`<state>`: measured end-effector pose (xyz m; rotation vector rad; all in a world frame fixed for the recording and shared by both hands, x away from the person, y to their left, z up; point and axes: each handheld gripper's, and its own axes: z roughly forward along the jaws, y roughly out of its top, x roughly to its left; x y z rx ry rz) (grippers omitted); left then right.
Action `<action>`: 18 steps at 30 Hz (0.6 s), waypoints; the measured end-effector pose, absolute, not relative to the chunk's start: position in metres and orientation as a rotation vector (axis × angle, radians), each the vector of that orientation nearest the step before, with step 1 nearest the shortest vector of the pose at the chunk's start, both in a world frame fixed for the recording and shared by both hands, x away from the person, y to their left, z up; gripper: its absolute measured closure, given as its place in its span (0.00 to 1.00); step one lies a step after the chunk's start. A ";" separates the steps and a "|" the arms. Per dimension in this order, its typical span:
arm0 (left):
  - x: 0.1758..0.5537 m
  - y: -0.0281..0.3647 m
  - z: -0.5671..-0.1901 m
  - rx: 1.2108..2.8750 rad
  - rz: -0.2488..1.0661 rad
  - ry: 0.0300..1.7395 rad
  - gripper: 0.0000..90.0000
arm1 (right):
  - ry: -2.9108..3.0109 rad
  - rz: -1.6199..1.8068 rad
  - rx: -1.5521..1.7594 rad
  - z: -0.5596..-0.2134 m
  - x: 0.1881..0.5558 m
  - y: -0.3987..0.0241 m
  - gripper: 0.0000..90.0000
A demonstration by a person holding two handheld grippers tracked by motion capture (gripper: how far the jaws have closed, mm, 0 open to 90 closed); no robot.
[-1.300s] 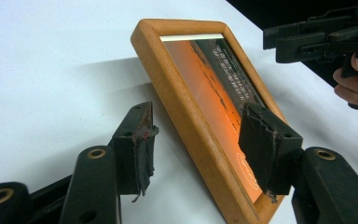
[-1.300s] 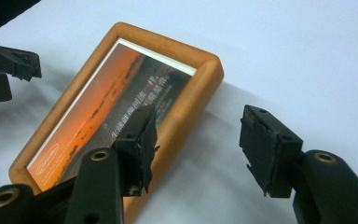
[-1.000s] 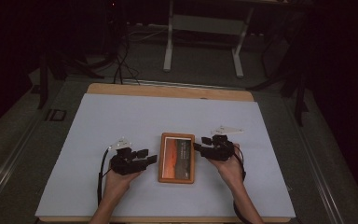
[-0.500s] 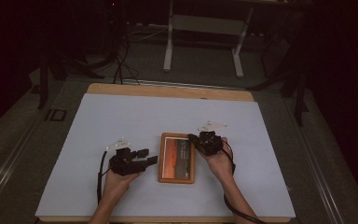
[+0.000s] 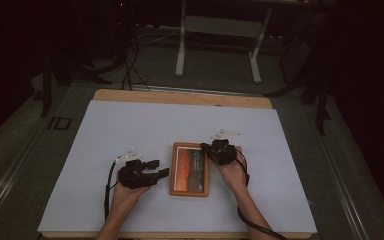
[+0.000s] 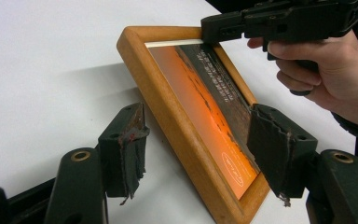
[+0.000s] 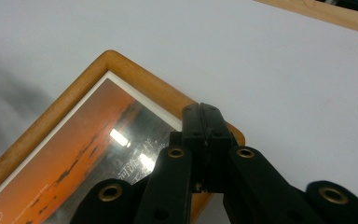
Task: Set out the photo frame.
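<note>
The wooden picture frame (image 5: 190,169) lies flat in the middle of the white table (image 5: 130,125), not lifted yet, with the left gripper (image 5: 161,169) wide open at its left edge, holding nothing, and the right gripper (image 5: 206,148) squeezed shut on its top right corner.

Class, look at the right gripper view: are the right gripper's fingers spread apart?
No: the right gripper has its two black fingers pressed flat together, tips resting over the picture frame corner.
</note>
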<state>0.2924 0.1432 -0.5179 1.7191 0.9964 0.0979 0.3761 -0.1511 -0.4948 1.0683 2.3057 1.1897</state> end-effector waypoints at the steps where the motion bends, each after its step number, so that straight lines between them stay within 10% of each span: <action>1: 0.292 0.143 -0.518 1.718 0.099 0.996 0.42 | 2.308 1.188 1.067 -0.495 0.376 -0.151 1.00; 18: 0.291 0.138 -0.518 1.733 0.108 0.979 0.42 | 2.304 1.126 1.147 -0.505 0.383 -0.166 1.00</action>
